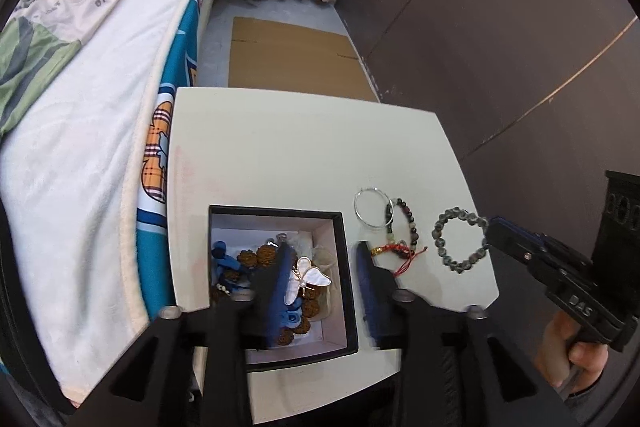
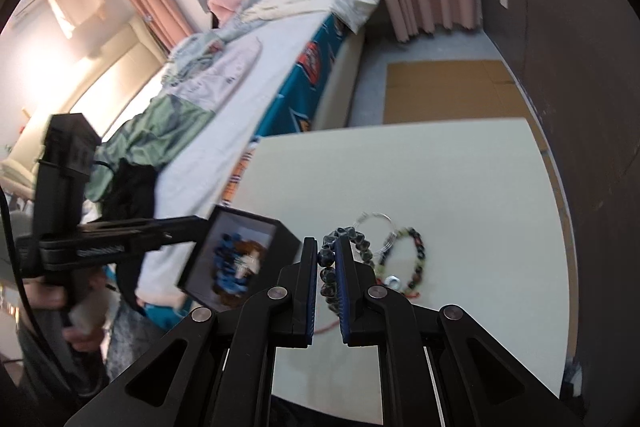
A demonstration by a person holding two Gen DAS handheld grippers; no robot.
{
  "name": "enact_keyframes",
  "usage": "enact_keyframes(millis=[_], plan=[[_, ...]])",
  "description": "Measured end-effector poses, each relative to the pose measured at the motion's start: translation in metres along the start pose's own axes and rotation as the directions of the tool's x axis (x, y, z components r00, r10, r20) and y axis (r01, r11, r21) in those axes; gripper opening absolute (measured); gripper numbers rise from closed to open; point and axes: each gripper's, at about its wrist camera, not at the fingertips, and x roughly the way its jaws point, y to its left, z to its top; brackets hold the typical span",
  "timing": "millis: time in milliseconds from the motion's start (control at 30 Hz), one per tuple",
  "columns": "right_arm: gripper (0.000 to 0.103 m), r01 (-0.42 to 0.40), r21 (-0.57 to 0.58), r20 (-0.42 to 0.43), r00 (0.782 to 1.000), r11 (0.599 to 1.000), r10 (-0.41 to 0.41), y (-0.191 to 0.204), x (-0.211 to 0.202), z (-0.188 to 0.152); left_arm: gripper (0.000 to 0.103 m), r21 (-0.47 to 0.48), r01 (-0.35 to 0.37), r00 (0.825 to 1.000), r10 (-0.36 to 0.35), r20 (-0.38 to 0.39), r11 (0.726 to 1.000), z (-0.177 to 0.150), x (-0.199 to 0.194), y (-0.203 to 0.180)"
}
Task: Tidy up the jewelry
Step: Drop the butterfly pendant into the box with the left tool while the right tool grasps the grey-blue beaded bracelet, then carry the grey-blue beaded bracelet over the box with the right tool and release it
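A black box with a white inside stands on the white table. It holds brown and blue beads and a white butterfly brooch. My left gripper is open astride the box's right wall, one finger inside and the other outside; the brooch lies loose by the inner finger. To the right, my right gripper is shut on a grey bead bracelet. In the right wrist view the bracelet is pinched between the pads of my right gripper. The box and left gripper are at left.
A silver hoop and a dark bead bracelet with a red cord lie between the box and the grey bracelet. A bed runs along the table's left edge. Cardboard lies on the floor beyond; a dark wall stands at right.
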Motion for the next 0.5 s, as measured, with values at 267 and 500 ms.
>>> enact_keyframes(millis=[267, 500], plan=[[0.010, -0.062, -0.059, 0.006, 0.998, 0.996, 0.062, 0.035, 0.002, 0.010, 0.051, -0.020, -0.017, 0.999, 0.018, 0.038, 1.000, -0.003, -0.018, 0.017], [0.010, -0.113, -0.104, -0.015, 0.994, 0.988, 0.112, 0.067, 0.014, 0.014, 0.051, -0.055, -0.026, 0.997, 0.030, 0.066, 0.998, -0.005, -0.035, 0.034]])
